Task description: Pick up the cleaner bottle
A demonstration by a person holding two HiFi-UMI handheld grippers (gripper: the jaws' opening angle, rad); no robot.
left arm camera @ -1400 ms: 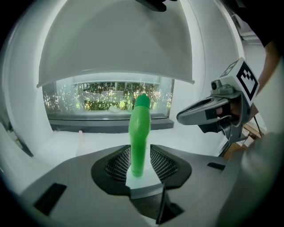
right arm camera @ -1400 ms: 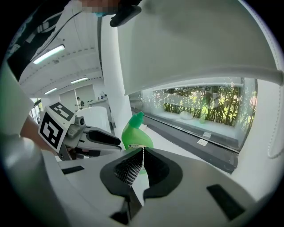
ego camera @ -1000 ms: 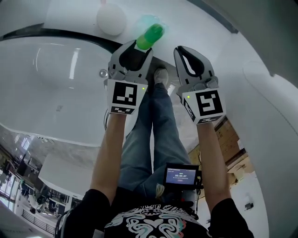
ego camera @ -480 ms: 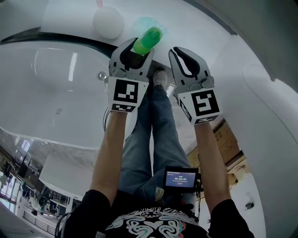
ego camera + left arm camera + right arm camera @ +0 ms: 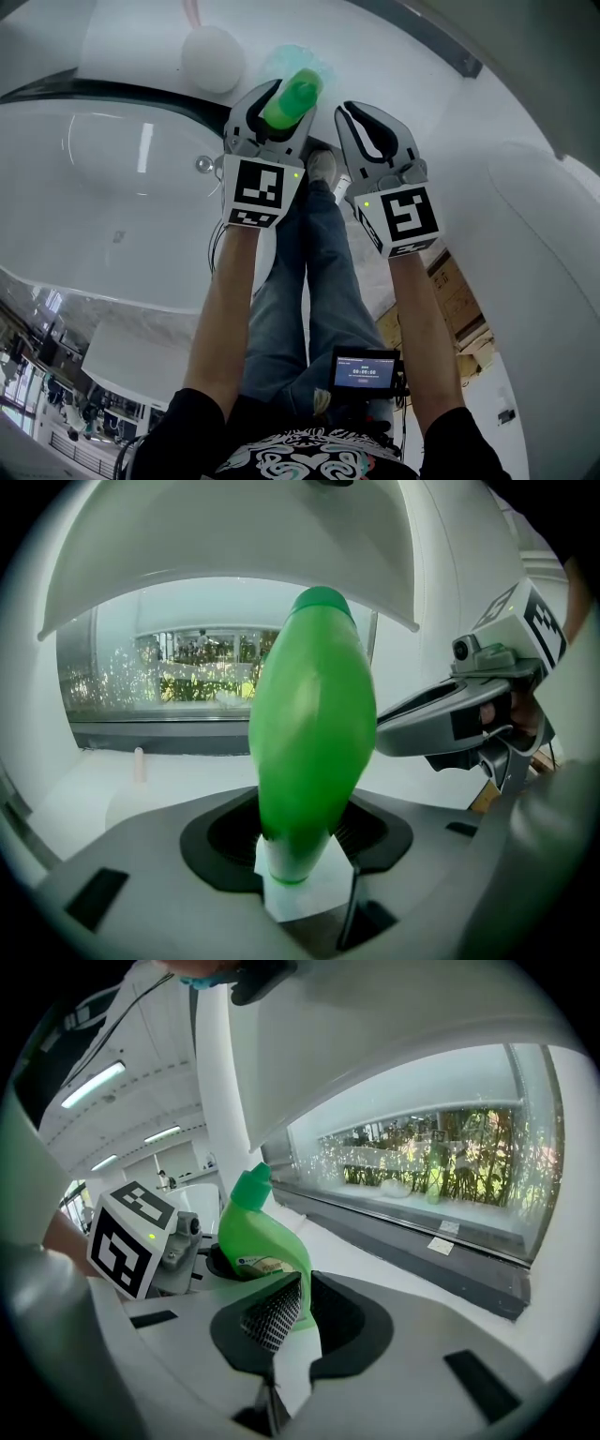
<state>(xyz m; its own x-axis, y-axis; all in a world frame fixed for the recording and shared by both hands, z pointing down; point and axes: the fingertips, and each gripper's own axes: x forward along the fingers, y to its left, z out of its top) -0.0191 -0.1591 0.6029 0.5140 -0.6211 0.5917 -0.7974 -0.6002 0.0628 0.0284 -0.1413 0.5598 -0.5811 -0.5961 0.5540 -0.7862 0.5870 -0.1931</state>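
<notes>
The green cleaner bottle [image 5: 292, 98] stands upright on the white counter beside the basin. My left gripper [image 5: 279, 105] reaches round it, one finger on each side, and its jaws have just been opening. In the left gripper view the bottle [image 5: 314, 742] fills the gap between the wide jaws, and I see no pad pressing on it. Just right of the bottle, my right gripper [image 5: 354, 111] has its tips together and nothing in it. The right gripper view shows the bottle [image 5: 258, 1237] ahead and to the left of the closed jaws [image 5: 302, 1283].
A large white basin [image 5: 112, 159] with a metal drain fitting [image 5: 203, 164] lies to the left. A white round object [image 5: 214, 58] and something pale teal [image 5: 281, 61] sit behind the bottle. Below are the person's legs, a small screen device [image 5: 366, 370] and cardboard boxes [image 5: 459, 291].
The left gripper has moved forward and its jaws have spread, so the bottle's top now sits between its fingers instead of beyond their tips. The right gripper has shifted slightly along with it.
</notes>
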